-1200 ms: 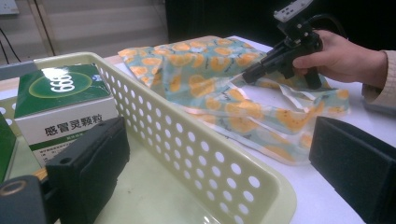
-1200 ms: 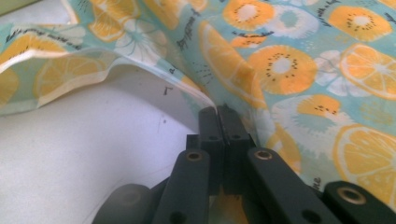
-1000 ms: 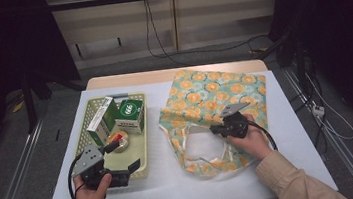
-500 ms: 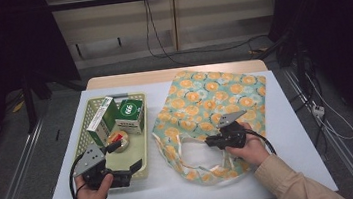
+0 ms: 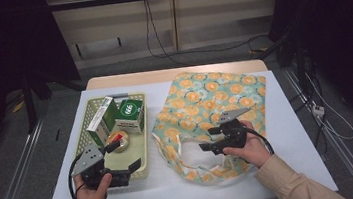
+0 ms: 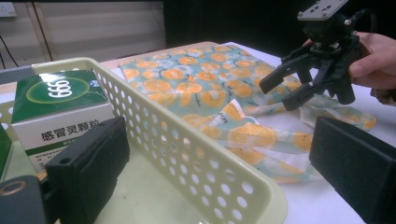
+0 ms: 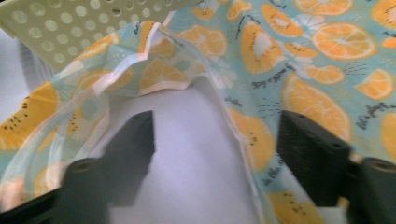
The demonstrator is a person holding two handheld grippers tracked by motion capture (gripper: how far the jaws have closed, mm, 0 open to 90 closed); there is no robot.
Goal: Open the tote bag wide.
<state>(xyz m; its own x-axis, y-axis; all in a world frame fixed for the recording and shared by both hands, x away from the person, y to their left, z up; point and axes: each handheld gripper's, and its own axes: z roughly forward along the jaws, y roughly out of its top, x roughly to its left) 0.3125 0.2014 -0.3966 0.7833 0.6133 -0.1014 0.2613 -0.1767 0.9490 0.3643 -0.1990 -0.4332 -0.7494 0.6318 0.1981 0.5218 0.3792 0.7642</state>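
Hovering over the fruit-print bag point(image 5: 215, 105) handle edge, the right tool point(image 5: 208, 139) has just opened, gripping nothing.

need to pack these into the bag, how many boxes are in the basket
2, both at the far end of the basket: a white and green box on the left, a green box to its right. A small round item sits nearer; more could be hidden.

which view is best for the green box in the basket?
High view: the green box shows whole, lying in the basket beside a taller carton. Left gripper view gives it closer, label readable, but a jaw and the basket wall cover its lower part. Right gripper view looks at the orange-print bag and a corner of the basket.
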